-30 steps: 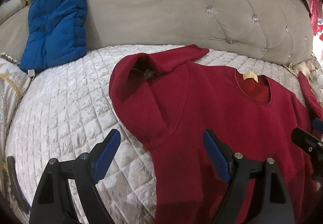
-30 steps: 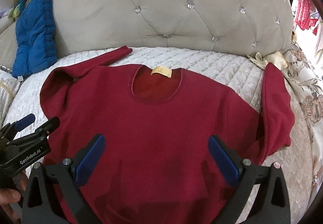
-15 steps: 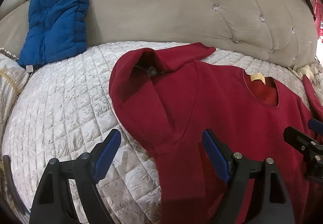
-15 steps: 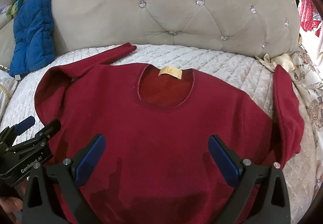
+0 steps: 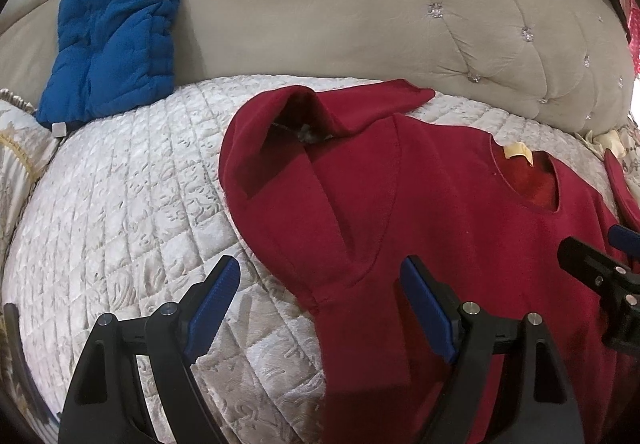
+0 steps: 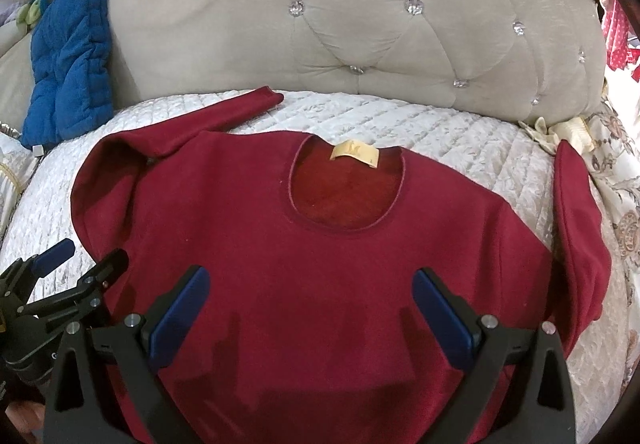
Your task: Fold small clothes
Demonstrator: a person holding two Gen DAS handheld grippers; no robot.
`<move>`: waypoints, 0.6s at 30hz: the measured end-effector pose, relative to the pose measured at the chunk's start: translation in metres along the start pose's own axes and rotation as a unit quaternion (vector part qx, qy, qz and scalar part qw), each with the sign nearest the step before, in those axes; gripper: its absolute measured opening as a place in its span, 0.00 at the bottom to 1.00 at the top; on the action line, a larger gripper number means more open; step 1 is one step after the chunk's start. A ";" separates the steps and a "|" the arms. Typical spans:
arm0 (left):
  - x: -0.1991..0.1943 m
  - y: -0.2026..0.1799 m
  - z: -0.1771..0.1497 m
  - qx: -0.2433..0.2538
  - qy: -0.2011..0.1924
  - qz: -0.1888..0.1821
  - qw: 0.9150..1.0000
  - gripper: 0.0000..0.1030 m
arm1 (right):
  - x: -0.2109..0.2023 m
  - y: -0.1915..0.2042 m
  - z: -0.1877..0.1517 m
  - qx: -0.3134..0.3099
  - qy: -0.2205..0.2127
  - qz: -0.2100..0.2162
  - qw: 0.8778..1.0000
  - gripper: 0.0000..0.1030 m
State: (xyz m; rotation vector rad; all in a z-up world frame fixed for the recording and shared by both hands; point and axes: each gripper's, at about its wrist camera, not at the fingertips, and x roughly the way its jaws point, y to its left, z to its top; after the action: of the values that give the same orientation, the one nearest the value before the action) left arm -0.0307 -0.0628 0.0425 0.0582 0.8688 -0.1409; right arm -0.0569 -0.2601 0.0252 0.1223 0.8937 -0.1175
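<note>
The left hand-held gripper (image 5: pixel 320 304) hovers spread wide and empty over the left underarm of the red sweater (image 6: pixel 320 264), near the bed's left edge. The sweater lies flat, neck toward the tufted headboard (image 6: pixel 360 24), on the quilted bed cover (image 5: pixel 120 204), its left sleeve (image 5: pixel 320 124) folded back. The right hand-held gripper (image 6: pixel 312 308), also spread and empty, hangs above the sweater's chest. A blue padded garment (image 6: pixel 68 56) leans at the bed's far left corner.
</note>
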 end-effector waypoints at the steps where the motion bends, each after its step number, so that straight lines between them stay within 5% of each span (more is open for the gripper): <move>1: 0.000 0.001 0.000 0.000 0.000 0.000 1.000 0.62 | 0.000 0.001 0.000 0.000 0.001 0.000 1.000 1.00; 18: -0.001 0.006 0.005 0.006 0.018 -0.003 1.000 0.62 | 0.008 0.002 0.007 0.000 0.005 0.005 1.000 1.00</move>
State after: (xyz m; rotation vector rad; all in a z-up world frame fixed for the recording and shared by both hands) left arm -0.0266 -0.0577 0.0461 0.0689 0.9047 -0.1503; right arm -0.0464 -0.2597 0.0235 0.1270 0.9024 -0.1073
